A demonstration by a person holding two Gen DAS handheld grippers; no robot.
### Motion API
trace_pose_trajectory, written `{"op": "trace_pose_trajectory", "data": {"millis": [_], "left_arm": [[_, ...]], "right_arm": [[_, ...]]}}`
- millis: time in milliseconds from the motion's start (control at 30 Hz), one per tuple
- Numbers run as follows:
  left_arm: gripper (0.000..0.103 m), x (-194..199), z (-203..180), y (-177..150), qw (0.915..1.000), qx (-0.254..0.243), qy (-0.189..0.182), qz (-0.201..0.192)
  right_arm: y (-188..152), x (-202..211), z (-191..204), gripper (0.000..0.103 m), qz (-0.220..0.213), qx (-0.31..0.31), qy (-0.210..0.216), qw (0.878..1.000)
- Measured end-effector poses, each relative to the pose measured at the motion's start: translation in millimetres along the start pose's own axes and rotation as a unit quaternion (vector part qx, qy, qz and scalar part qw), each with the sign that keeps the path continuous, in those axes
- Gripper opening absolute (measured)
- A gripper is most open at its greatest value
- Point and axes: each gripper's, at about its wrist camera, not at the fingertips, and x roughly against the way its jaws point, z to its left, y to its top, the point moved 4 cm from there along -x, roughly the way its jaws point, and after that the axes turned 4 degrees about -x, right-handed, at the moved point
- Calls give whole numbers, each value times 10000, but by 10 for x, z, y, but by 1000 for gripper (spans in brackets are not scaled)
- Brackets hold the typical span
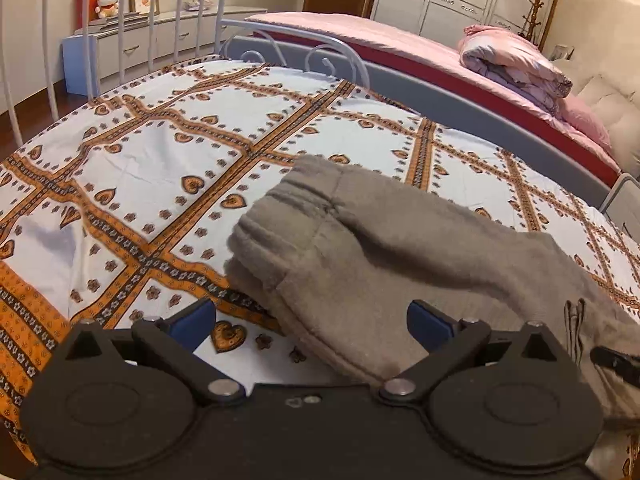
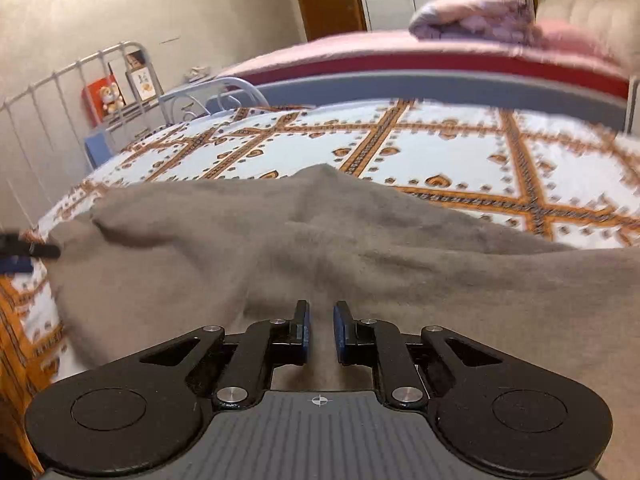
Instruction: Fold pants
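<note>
Looking along the left gripper [image 1: 312, 322] first, its blue-padded jaws stand wide apart with nothing clamped between them. The grey-brown fleece pants [image 1: 360, 240] lie on the white bedsheet printed with orange bands and hearts [image 1: 160, 152], folded over on themselves, the ribbed elastic waistband [image 1: 292, 204] towards the far left and the rest trailing off to the right. One edge of the pants runs into the gap between the jaws, nearer the right-hand pad; whether that pad touches the cloth cannot be told. At the right edge a black tip of the other tool [image 1: 616, 362] rests against the fabric. Beyond the sheet stand a white metal bed rail [image 1: 280, 46], a pink-covered bed [image 1: 400, 40] and a rolled pink quilt [image 1: 516, 60].

From the right wrist, blurred by motion, the right gripper [image 2: 320, 330] has its jaws drawn nearly together, leaving a narrow slot. Pants [image 2: 360, 256] fill the view ahead and beneath it, bunched into a ridge, and cloth shows in the slot, though a firm pinch cannot be made out. The patterned sheet [image 2: 440, 148] lies beyond, and the left tool's dark tip [image 2: 28, 250] meets the fabric at the far left.
</note>
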Motion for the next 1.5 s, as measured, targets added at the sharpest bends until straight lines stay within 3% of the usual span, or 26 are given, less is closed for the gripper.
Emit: {"op": "trace_pose_trajectory", "data": {"millis": [33, 167, 233, 300, 467, 533, 700, 800, 967, 1000, 1067, 1167, 1267, 1367, 1500], "left_arm": [[96, 0, 24, -8, 10000, 23, 28, 8], [96, 9, 124, -23, 9998, 119, 146, 19], [96, 22, 169, -34, 9996, 220, 164, 16], [95, 30, 234, -55, 9990, 437, 68, 52], [70, -32, 439, -124, 9912, 1244, -342, 300], [71, -93, 491, -139, 9888, 1393, -380, 377], [79, -334, 563, -135, 9890, 1314, -394, 560], [81, -398, 545, -75, 9918, 1064, -558, 437], [57, -513, 525, 7, 9843, 1070, -1394, 176], [56, -547, 522, 14, 9831, 1043, -1491, 177], [39, -593, 535, 34, 9815, 1007, -1617, 171], [27, -523, 529, 91, 9778, 1050, -1815, 11], [26, -372, 409, 147, 9813, 734, -1752, -305], [26, -484, 357, 55, 9899, 569, -1300, 70], [25, -282, 288, 141, 9876, 689, -1386, -275]], "right_arm": [[46, -68, -4, 14, 97, -62, -26, 9999], [185, 73, -18, 14, -303, -282, 140, 9990], [125, -95, -44, 14, 221, -260, 55, 9994], [115, -24, -45, 15, 108, -99, 100, 9998], [132, 399, -24, 15, -114, 121, 179, 9997], [86, 554, -24, 15, -129, 201, 251, 9994], [-33, 840, -115, 15, -182, 309, 144, 9993], [-69, 922, -299, 15, -208, 96, 1, 9997], [-69, 1035, -571, 15, -277, -385, -172, 9987], [-69, 1056, -600, 15, -294, -450, -167, 9984], [-72, 1059, -632, 15, -306, -533, -185, 9979], [-90, 1027, -626, 15, -277, -574, -184, 9978], [-113, 977, -610, 15, -231, -592, -162, 9978], [-136, 930, -595, 15, -153, -657, -120, 9976], [-132, 1008, -561, 15, -217, -550, -114, 9982]]}}
